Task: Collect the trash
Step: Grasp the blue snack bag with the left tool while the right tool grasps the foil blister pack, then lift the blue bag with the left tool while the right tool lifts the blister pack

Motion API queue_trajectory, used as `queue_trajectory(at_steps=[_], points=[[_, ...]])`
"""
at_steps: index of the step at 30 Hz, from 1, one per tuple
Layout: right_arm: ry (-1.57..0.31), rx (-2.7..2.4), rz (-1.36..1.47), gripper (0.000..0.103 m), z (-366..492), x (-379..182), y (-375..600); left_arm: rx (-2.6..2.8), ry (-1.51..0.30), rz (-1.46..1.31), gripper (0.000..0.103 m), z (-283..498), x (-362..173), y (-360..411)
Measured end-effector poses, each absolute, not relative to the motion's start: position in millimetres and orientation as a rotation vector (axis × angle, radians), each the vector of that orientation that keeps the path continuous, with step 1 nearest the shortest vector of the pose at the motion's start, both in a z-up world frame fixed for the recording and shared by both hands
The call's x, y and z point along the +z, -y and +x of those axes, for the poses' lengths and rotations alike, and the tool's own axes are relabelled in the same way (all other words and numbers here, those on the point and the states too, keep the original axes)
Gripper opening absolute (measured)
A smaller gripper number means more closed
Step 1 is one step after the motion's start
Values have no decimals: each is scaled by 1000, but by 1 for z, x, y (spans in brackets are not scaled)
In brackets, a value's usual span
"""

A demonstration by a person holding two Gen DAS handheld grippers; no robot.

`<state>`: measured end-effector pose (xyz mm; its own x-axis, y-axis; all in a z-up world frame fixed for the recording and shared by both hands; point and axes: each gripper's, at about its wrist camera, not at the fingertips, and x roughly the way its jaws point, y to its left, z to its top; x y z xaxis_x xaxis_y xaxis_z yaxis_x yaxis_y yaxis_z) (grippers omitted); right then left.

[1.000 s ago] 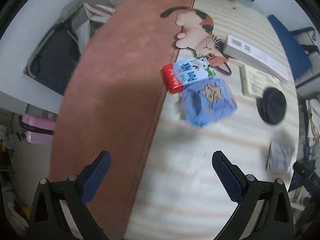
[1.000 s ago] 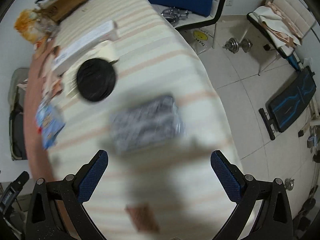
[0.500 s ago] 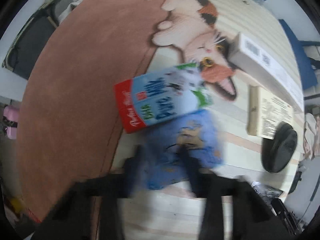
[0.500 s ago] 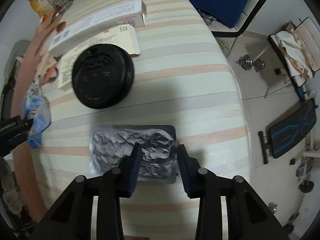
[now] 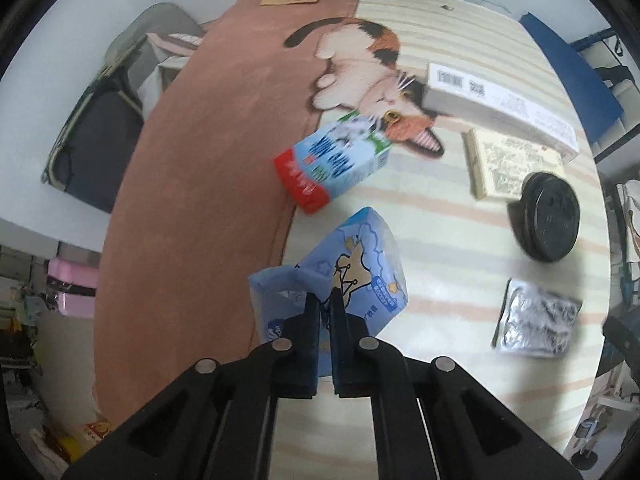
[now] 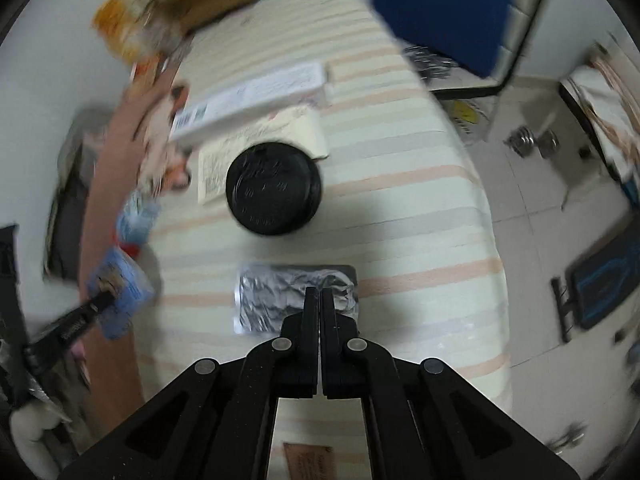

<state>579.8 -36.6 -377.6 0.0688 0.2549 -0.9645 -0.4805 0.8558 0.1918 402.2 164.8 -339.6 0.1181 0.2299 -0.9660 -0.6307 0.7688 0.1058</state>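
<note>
So far we are only gripping the first two pieces, and nothing is showing as collected yet, since no bin or bag is appearing in either view. Our left tongs (image 5: 325,300) are pinching shut on the crumpled blue plastic wrapper with a cartoon print (image 5: 352,268), which is sitting right at their tips and looking lifted a little off the striped cream tablecloth (image 5: 440,380). Our right tongs (image 6: 315,296) are closing tight on the creased silver foil packet (image 6: 276,300), caught at its near edge and lying just ahead of the tips. Beyond the left tongs, the blue, white and red milk carton (image 5: 334,166) is lying on its side, untouched. Beyond the right tongs, the round black plastic cup lid (image 6: 273,189) is resting partly on a cream printed card (image 6: 260,148), with a long white cardboard box (image 6: 248,100) farther off. We are judging that most of the work is still waiting: carrying these two away, then coming back for the carton and the lid.
</note>
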Motion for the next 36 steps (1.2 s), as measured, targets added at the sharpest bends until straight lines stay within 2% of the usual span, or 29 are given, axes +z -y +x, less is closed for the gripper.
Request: queue_trajectory(at_steps=[1, 3, 7, 10, 11, 12, 14, 15, 16, 17, 18, 19, 27, 36], points=[[-1414, 603, -283, 51, 579, -382, 25, 659, -1316, -377, 2, 399, -342, -165], [-1419, 696, -533, 89, 571, -397, -2, 675, -1329, -379, 2, 391, -350, -162], [-1325, 840, -987, 90, 546, -424, -46, 697, -1350, -417, 2, 379, -364, -157], [-1293, 871, -1222, 90, 535, -451, -64, 702, -1360, -425, 2, 376, -370, -153], [-1275, 864, -1264, 98, 535, -456, -67, 706, -1361, -420, 2, 376, -371, -152], [-1284, 866, -1270, 100, 539, -458, -71, 710, -1361, -417, 2, 377, -371, -153], [-1371, 858, -1214, 100, 549, -462, -69, 720, -1356, -423, 2, 376, -372, -155], [-1398, 863, -1173, 96, 553, -462, -66, 724, -1353, -431, 2, 376, -371, -156], [-1455, 865, -1096, 84, 558, -461, -61, 728, -1350, -436, 2, 375, -370, -157], [-1489, 855, -1024, 80, 562, -458, -56, 731, -1347, -440, 2, 374, -370, -158], [-1489, 831, -970, 70, 566, -454, -51, 736, -1342, -445, 2, 373, -369, -159], [-1512, 815, -912, 67, 568, -452, -46, 738, -1341, -448, 2, 373, -369, -160], [-1599, 739, -492, 66, 559, -437, -9, 733, -1326, -442, 2, 373, -360, -157], [-1485, 632, -271, 66, 532, -394, 31, 702, -1252, -390, 2, 357, -325, -146]])
